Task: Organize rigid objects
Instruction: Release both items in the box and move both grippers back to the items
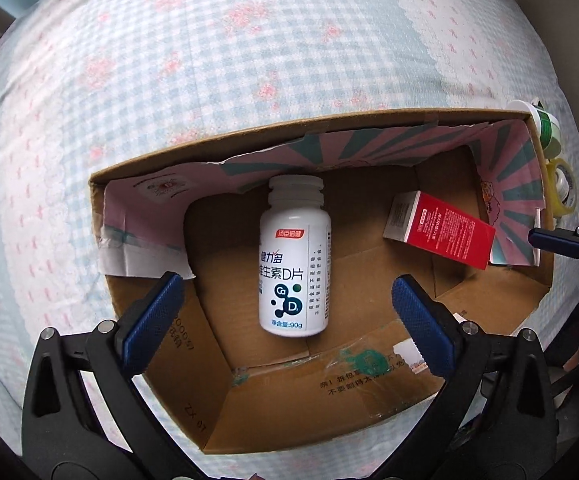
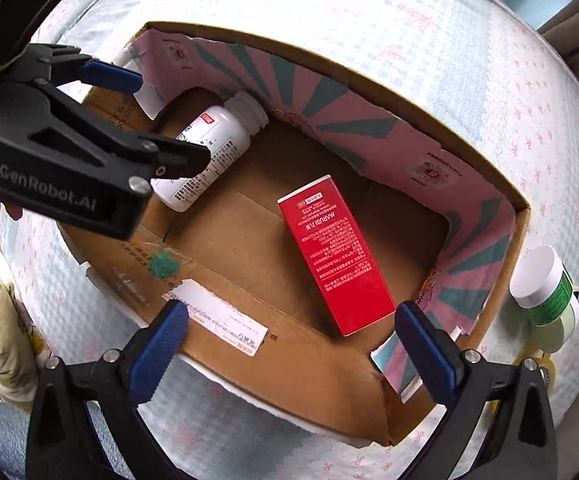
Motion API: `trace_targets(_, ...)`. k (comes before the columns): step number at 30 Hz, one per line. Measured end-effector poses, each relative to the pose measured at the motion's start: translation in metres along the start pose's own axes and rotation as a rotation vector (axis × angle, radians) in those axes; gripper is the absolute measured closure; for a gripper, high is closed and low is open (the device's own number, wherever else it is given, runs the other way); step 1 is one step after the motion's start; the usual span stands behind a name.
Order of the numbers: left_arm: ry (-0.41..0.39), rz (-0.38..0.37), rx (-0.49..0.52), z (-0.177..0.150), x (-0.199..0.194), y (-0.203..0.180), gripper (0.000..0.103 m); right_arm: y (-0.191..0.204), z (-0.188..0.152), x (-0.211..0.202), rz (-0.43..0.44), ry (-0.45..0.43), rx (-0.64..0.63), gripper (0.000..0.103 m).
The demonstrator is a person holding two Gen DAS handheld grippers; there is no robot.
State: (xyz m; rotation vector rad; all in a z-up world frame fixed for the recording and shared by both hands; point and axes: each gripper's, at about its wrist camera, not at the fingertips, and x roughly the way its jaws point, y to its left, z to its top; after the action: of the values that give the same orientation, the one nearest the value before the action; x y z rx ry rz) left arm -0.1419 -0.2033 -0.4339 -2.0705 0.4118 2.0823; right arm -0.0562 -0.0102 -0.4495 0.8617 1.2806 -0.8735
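Note:
A white vitamin bottle (image 1: 294, 256) lies flat on the floor of an open cardboard box (image 1: 249, 408), cap toward the far wall. My left gripper (image 1: 285, 312) is open above the box, its pads either side of the bottle's base, not touching. A red carton (image 1: 441, 236) lies in the box's right part. In the right wrist view the red carton (image 2: 335, 256) lies below my open right gripper (image 2: 291, 344), and the bottle (image 2: 209, 152) lies at the box's (image 2: 297, 364) far left. The left gripper (image 2: 157, 120) shows there, hovering over the bottle.
A white jar with a green label (image 2: 545, 284) stands outside the box at its right wall, also in the left wrist view (image 1: 545, 128), with a yellow tape roll (image 1: 565, 188) beside it. The box sits on a checked blue-pink bedspread (image 1: 209, 60).

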Motion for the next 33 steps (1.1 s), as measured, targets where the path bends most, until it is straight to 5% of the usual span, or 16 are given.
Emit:
trace_targets(10, -0.069, 0.041, -0.051, -0.017, -0.065, 0.014, 0.0, 0.059, -0.04, -0.031, -0.068, -0.043, 0.056, 0.0)
trace_targets(12, -0.089, 0.048, -0.083, -0.027, -0.083, 0.021, 0.0, 0.071, -0.037, -0.041, -0.07, -0.061, 0.082, 0.0)
trace_targets(14, -0.119, 0.046, -0.12, -0.036, -0.1, 0.029, 0.0, 0.078, 0.003, -0.054, -0.069, -0.073, 0.108, 0.0)
trace_targets(22, -0.183, 0.054, -0.205, -0.084, -0.147, 0.043, 0.0, 0.097, 0.007, -0.104, -0.094, -0.16, 0.193, 0.0)
trace_targets(28, -0.238, 0.047, -0.318, -0.116, -0.182, 0.043, 0.0, 0.103, -0.017, -0.147, -0.14, -0.223, 0.322, 0.0)
trace_targets(33, -0.278, 0.045, -0.262, -0.125, -0.201, 0.01, 0.0, 0.107, -0.061, -0.183, -0.19, -0.276, 0.493, 0.0)
